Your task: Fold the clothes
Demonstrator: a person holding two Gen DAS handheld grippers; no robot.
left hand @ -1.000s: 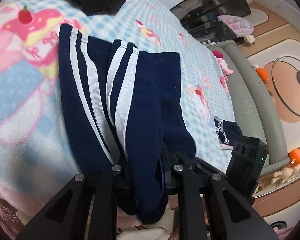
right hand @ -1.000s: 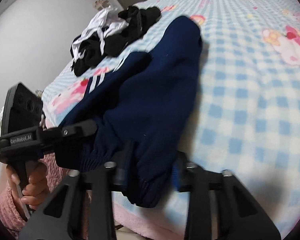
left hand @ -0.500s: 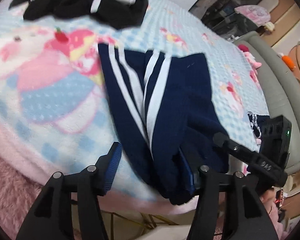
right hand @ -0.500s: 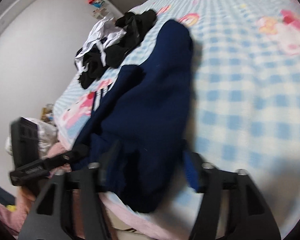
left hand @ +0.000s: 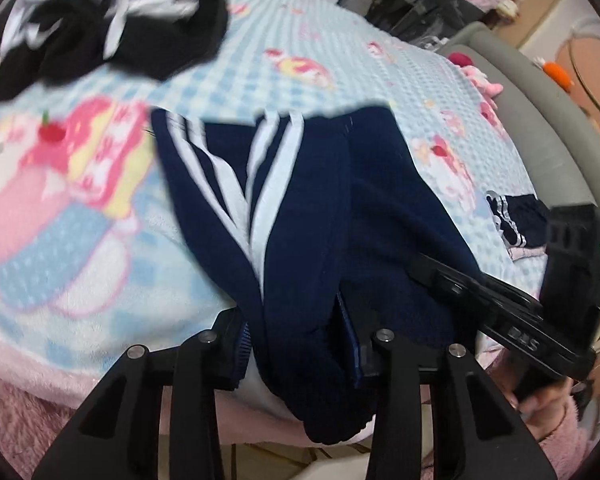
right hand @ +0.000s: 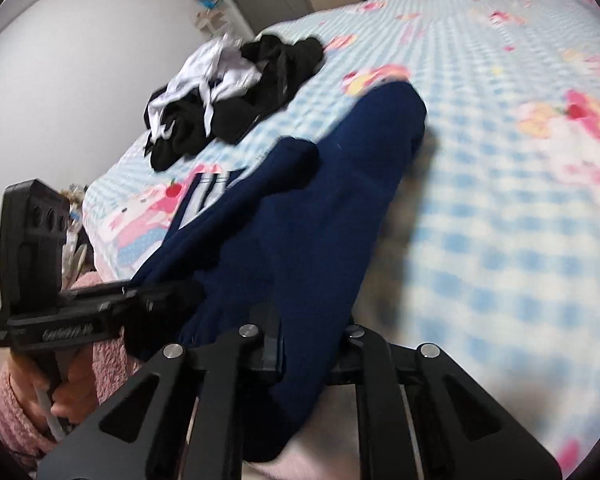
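Navy trousers with white side stripes [left hand: 300, 208] lie folded lengthwise on the blue checked blanket [left hand: 284, 64], their near end hanging over the bed's front edge. My left gripper [left hand: 296, 336] is closing on that near end, and the fabric fills the gap between its pads. In the right wrist view the same trousers [right hand: 320, 216] run away from my right gripper [right hand: 312, 344], which is shut on the plain navy edge. Each gripper shows in the other's view: the right gripper [left hand: 500, 308] beside the left one, the left gripper [right hand: 100, 312] low on the left.
A heap of black and white clothes [left hand: 100, 32] lies at the far side of the bed, also visible as the clothes heap [right hand: 236, 96]. A small navy striped item [left hand: 516, 220] sits by the grey padded bed rail [left hand: 540, 100]. A hand in a pink sleeve [right hand: 72, 392] holds the left gripper.
Both grippers held the trousers' end, opened wide half a second ago, and have closed on it again. Both hands rose a little and the left view rolled.
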